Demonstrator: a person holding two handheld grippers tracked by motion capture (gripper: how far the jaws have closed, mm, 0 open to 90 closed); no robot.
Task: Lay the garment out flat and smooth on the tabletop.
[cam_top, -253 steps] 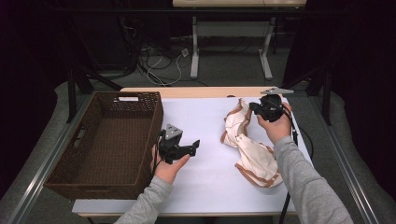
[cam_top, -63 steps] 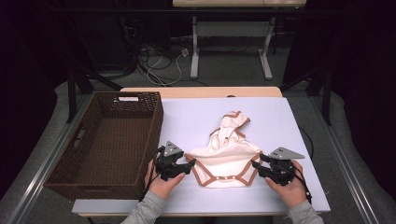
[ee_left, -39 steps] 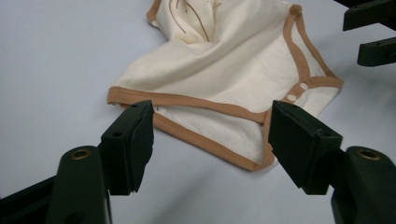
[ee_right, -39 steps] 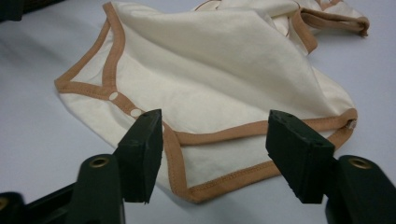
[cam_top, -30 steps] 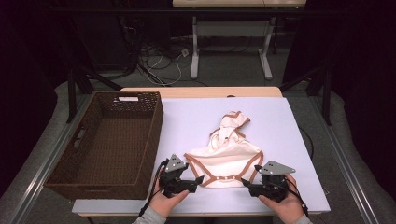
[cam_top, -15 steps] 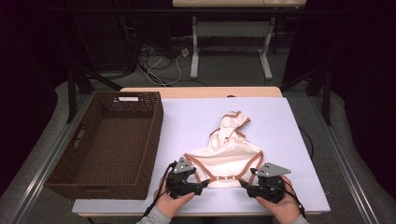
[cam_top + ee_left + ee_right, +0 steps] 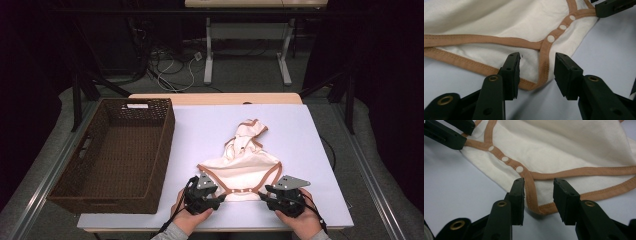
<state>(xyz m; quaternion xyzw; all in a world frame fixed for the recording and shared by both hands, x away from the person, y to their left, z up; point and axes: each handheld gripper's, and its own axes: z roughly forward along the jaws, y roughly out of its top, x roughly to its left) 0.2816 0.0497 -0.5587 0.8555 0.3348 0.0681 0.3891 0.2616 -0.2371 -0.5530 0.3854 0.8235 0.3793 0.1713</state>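
A cream baby bodysuit (image 7: 240, 165) with brown trim lies flat on the white table, its snap flap toward the front edge. My left gripper (image 7: 220, 199) stands open at the flap's left corner. In the left gripper view, that gripper (image 7: 537, 65) has the trimmed corner of the bodysuit (image 7: 499, 20) lying between its jaws, below the white snaps (image 7: 551, 38). My right gripper (image 7: 262, 196) is open at the flap's right corner. The right gripper view shows this gripper (image 7: 539, 187) straddling the bodysuit's (image 7: 564, 145) other corner, near the snaps (image 7: 505, 159).
A dark brown wicker basket (image 7: 115, 150) stands on the left part of the table. The bodysuit's upper part bunches toward the back middle. The table's front edge runs just beneath both hands. Each gripper view shows the other gripper's jaw tip in an upper corner.
The bodysuit, once held at the right, now lies spread at the front middle. Over the last second both grippers closed in on the snap flap's corners, with little movement in the last half second.
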